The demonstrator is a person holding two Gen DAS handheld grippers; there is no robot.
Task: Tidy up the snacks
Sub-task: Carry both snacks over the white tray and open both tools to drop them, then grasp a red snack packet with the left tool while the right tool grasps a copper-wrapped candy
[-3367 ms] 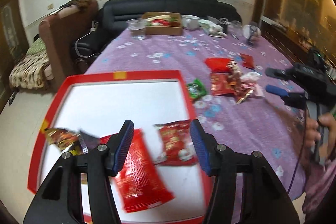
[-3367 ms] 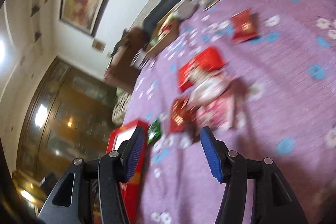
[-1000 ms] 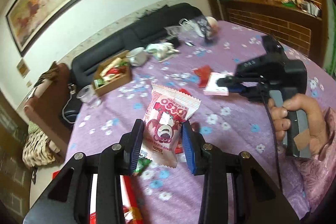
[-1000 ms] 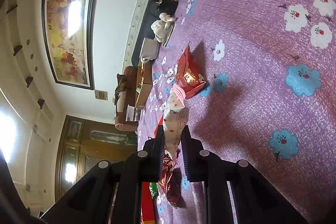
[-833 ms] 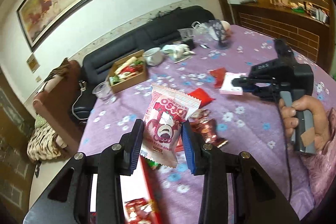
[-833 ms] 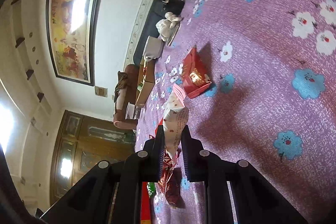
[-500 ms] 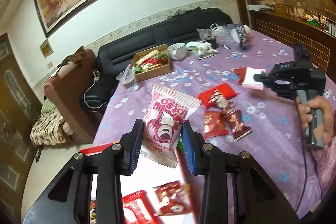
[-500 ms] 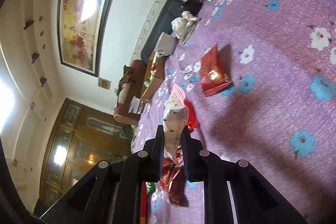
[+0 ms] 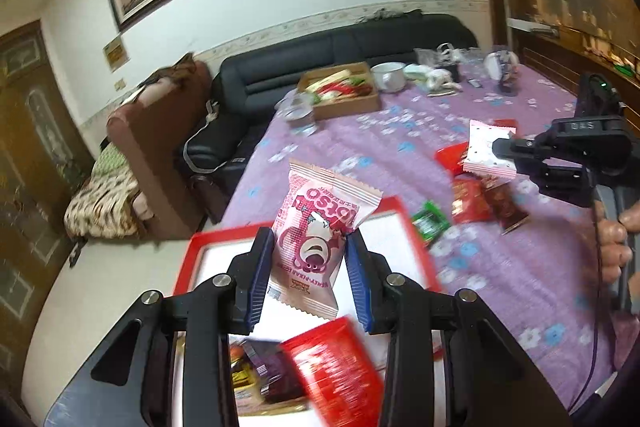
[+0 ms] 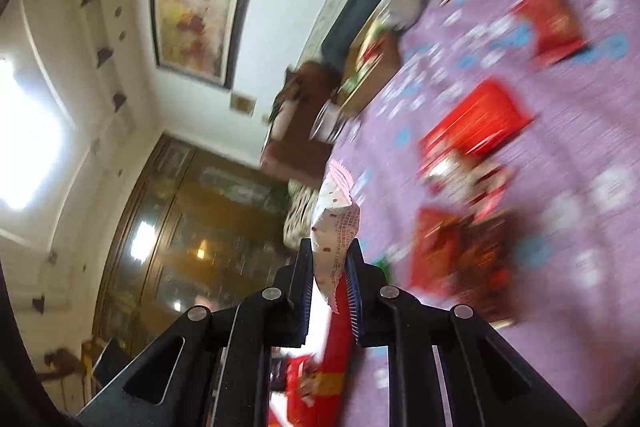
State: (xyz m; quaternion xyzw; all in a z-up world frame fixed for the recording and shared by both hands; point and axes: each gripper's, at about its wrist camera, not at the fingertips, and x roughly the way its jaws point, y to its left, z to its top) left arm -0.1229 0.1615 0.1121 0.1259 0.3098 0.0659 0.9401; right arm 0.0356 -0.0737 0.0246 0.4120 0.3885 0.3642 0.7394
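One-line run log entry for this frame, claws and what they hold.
left claw: shut on pink bear packet, above red tray | right claw: shut on white spotted packet | loose snacks on purple cloth

purple tablecloth [image 9: 400, 143] with blue and white flowers, pink bear snack bag [image 9: 316, 239], red-rimmed white tray [image 9: 396, 227], black sofa [image 9: 320, 55]

There were two grippers [image 9: 310, 277] [image 10: 328, 277], each with one pink packet [image 9: 316, 239] [image 10: 334, 227], one red tray [image 9: 412, 227], one cardboard box [image 9: 344, 95], and one cup [image 9: 388, 77].
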